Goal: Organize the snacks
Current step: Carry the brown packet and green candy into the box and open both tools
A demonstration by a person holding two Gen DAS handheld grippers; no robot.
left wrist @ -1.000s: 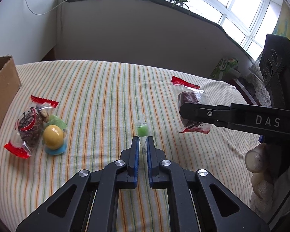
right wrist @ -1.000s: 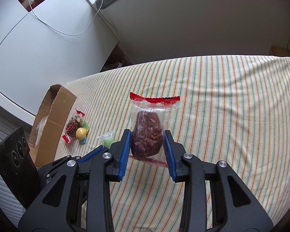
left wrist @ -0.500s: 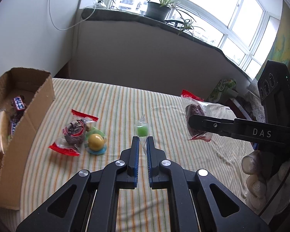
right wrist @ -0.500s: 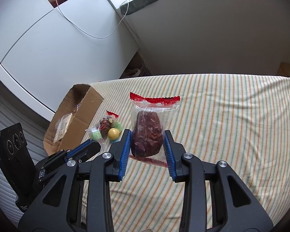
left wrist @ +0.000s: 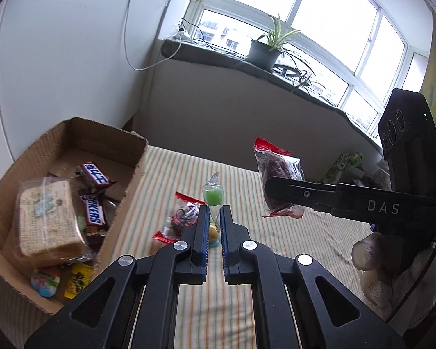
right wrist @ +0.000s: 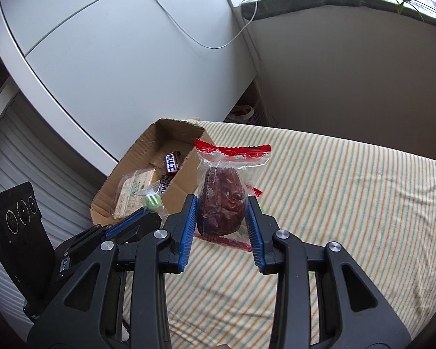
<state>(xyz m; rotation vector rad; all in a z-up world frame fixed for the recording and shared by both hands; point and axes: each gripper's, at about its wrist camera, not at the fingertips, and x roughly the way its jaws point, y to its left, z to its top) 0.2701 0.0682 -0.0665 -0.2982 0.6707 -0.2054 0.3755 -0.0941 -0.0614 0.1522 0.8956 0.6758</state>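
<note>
Carrying two snacks boxward: left gripper point(left wrist: 215, 218) clenched on green jelly cup point(left wrist: 213, 195), right gripper point(right wrist: 221, 215) grasping dark-fruit packet point(right wrist: 222, 200). Cardboard box point(left wrist: 136, 163) part-filled; two packets point(left wrist: 186, 218) left on striped cloth.

Bright window point(left wrist: 290, 8) backlight, fisheye-warped dark corners

Open striped tabletop point(right wrist: 348, 203) to the right, free for passing. Left side blocked by cardboard box point(left wrist: 113, 215), its near wall standing upright and its floor crowded with snack bars point(left wrist: 94, 174) and a wrapped cracker pack point(left wrist: 46, 218). Beside the box wall, two loose snacks point(left wrist: 186, 218) in the way.
</note>
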